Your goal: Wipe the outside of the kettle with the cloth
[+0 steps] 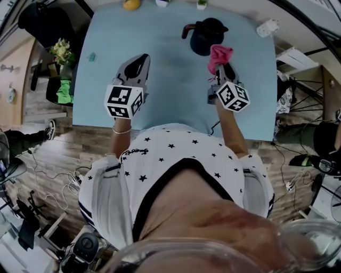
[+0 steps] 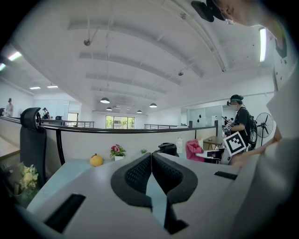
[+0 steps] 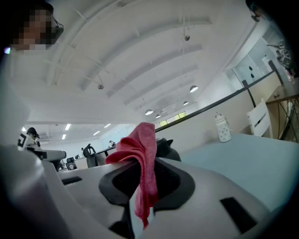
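A black kettle (image 1: 205, 35) stands on the light blue table (image 1: 170, 96) at the far middle, its handle to the left. My right gripper (image 1: 221, 64) is shut on a pink cloth (image 1: 218, 55), which bunches up just in front of the kettle's right side. In the right gripper view the cloth (image 3: 140, 163) hangs between the jaws and the kettle (image 3: 164, 148) shows right behind it. My left gripper (image 1: 137, 65) is shut and empty, above the table to the left of the kettle. From the left gripper view the kettle (image 2: 167, 148) and cloth (image 2: 194, 149) lie far off.
A yellow fruit (image 1: 131, 4) and a small flower pot (image 2: 117, 152) sit at the table's far edge. A white bottle (image 1: 266, 27) lies at the far right corner. A small teal object (image 1: 91, 56) rests near the left edge. People stand beyond the table.
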`<action>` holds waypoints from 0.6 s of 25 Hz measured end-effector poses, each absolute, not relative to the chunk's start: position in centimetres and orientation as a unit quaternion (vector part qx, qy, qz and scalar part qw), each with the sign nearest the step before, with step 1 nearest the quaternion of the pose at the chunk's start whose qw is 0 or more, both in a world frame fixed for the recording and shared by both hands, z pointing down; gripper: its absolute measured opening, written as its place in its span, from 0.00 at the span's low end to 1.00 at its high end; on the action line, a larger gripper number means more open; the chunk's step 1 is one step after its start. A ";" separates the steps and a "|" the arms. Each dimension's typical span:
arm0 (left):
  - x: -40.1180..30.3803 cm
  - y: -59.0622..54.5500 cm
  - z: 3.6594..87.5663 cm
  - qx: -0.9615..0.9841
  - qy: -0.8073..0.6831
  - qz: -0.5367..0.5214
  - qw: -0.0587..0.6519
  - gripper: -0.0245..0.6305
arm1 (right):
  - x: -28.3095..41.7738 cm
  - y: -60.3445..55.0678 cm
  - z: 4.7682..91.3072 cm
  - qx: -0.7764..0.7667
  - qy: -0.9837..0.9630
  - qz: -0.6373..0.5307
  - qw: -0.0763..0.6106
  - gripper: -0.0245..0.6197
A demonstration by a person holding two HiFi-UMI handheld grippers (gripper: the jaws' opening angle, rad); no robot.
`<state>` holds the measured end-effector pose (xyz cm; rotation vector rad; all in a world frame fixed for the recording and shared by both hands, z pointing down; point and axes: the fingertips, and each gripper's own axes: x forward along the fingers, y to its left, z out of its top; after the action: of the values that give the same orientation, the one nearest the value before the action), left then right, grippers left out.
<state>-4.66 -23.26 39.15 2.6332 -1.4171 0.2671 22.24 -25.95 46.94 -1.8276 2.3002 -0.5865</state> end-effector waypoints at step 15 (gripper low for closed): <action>-4.8 -23.0 39.3 0.878 -0.465 0.094 0.070 0.08 | 19.7 -24.9 45.3 -0.578 0.785 -0.203 0.088 0.14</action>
<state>-4.77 -23.02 39.33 2.6400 -1.3983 0.2823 19.71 -24.89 45.34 -1.7218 2.3367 -0.6050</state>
